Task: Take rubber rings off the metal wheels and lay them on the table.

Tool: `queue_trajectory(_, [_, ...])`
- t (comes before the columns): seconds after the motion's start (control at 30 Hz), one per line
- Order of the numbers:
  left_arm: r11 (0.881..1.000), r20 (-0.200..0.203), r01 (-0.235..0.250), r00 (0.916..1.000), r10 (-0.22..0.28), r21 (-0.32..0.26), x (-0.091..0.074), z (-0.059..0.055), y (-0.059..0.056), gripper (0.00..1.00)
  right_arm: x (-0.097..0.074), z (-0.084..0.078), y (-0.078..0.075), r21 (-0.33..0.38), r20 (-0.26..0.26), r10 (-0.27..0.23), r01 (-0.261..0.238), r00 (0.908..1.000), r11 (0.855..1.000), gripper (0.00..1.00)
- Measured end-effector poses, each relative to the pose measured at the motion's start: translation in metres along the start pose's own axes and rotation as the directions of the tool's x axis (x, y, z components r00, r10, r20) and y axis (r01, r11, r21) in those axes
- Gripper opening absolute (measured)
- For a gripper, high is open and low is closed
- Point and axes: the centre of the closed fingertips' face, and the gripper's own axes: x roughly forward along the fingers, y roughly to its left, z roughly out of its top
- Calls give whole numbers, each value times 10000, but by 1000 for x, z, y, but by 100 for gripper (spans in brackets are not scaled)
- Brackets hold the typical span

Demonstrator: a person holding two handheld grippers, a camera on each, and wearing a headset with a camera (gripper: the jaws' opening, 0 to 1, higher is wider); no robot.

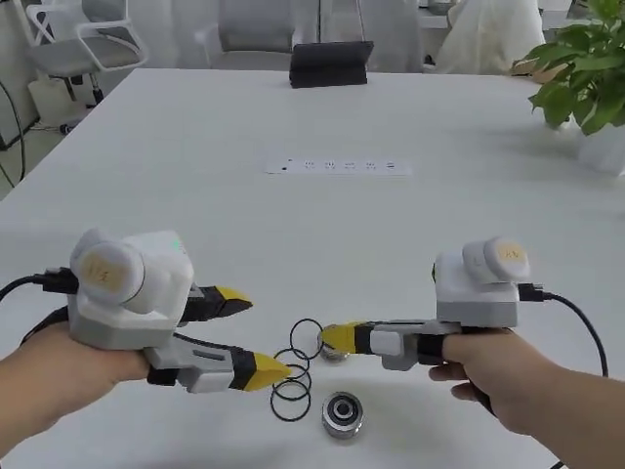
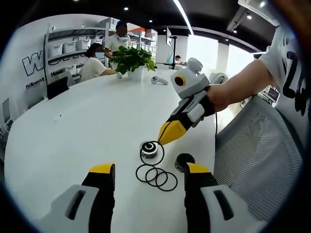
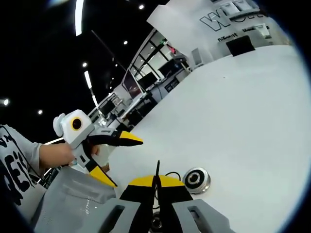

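Count: 2 metal wheels, 4 rubber rings, all near the near edge of the table (image 1: pixel 322 225).

- Wheel A (image 1: pixel 342 412) stands bare, closest to the person.
- Wheel B (image 1: pixel 335 354) sits partly behind the tip of the right gripper (image 1: pixel 339 338).
- Right gripper: jaws pinched together on one ring (image 1: pixel 291 338), which loops beside wheel B. Its own view shows the ring edge-on between the tips.
- Three loose rings (image 2: pixel 156 177) lie flat and overlapping in a row between the wheels and the left gripper (image 1: pixel 252 335).
- Left gripper: jaws spread apart, holding nothing, just beside the loose rings.

Room: broad bare tabletop beyond the cluster. A power strip (image 1: pixel 337 166) is well apart, and a plant (image 1: pixel 586 78) stands at the far right.
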Motion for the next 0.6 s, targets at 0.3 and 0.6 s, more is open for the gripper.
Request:
queue_trajectory(0.3, [9992,98,-297,9995,300,-251,-13,-6,6,61,7,-8,6,-86,-375,151,-155,9992,9998,0])
queue_trajectory(0.6, [9981,105,-497,9987,501,-369,-23,-9,10,62,16,-15,10,-56,-693,283,-288,9972,9996,0])
